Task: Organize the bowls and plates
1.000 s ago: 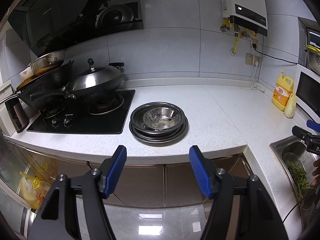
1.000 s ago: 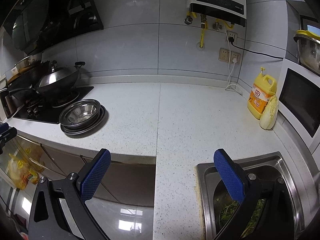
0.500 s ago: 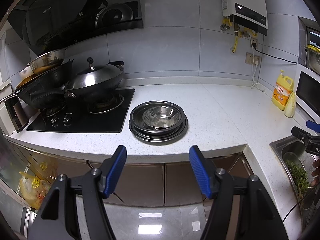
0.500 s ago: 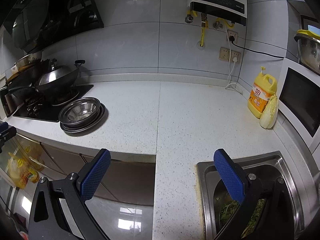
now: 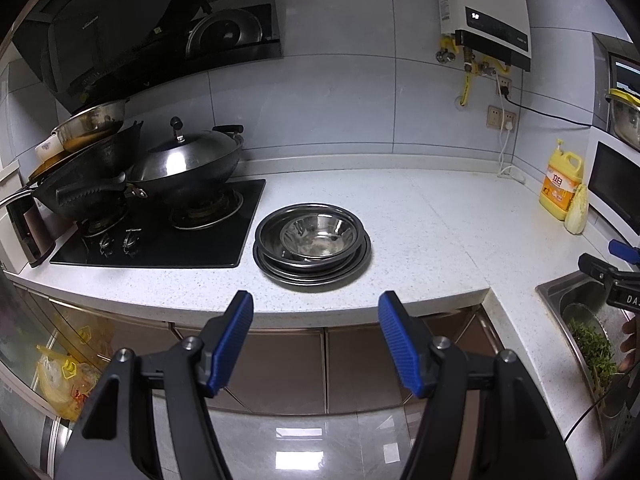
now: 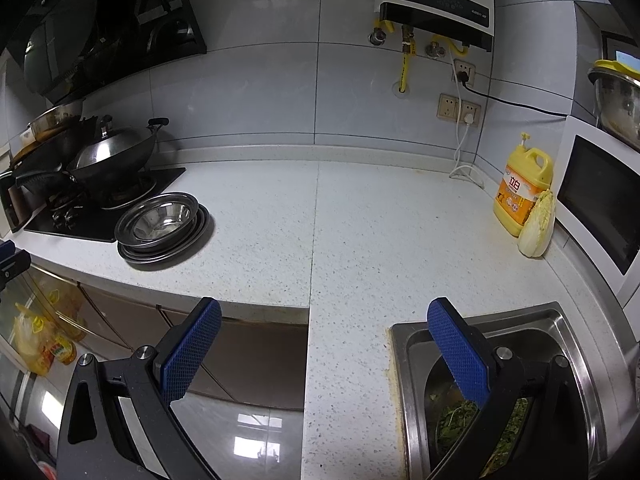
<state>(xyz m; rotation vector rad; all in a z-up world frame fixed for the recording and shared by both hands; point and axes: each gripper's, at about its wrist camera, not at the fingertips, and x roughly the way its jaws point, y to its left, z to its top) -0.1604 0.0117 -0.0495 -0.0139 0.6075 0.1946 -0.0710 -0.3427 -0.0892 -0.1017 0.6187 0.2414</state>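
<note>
Hovering grippers: two, the left gripper (image 5: pixel 316 320) and right gripper (image 6: pixel 324 338), both spread wide with nothing between the pads, short of the counter (image 5: pixel 420 216) edge.
Bowl: one steel bowl (image 5: pixel 319 235) nested on top of the plates.
Plates: one stack (image 5: pixel 276 270) just right of the stove (image 5: pixel 160 236); exact count unclear.
Woks: two on the stove.
Far corner: one yellow bottle (image 6: pixel 522 188).

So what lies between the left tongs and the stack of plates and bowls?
Only bare white countertop. The left wrist view shows the open left tongs short of the stack.
</note>
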